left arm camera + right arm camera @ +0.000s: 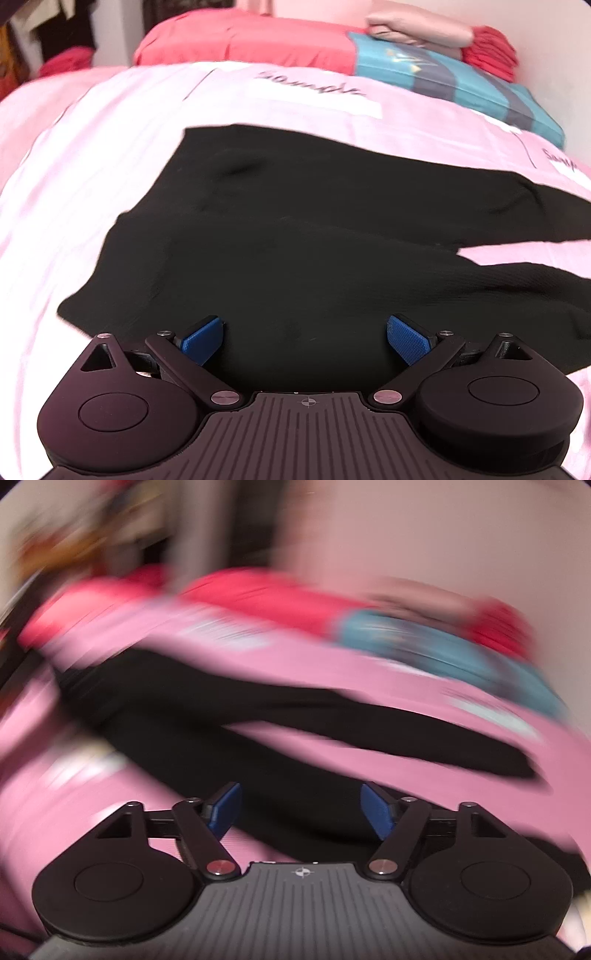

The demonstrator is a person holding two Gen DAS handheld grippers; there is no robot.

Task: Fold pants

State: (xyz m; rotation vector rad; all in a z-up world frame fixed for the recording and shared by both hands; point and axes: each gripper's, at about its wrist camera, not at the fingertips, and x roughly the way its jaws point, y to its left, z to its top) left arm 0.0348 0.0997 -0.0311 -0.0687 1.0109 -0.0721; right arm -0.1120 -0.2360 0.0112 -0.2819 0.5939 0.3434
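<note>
Black pants point(295, 229) lie spread flat on a pink bed sheet point(74, 184), waist end to the left and the two legs running off to the right with a pink gap between them. My left gripper point(306, 338) is open and empty, hovering over the near edge of the waist part. In the blurred right wrist view the pants point(221, 716) stretch across the sheet point(332, 760). My right gripper point(301, 808) is open and empty above the near leg.
At the back of the bed are a coral pillow point(240, 40), a teal and grey striped cushion point(461, 85) and folded beige and red clothes point(443, 33). White paper labels point(321, 92) lie on the sheet behind the pants.
</note>
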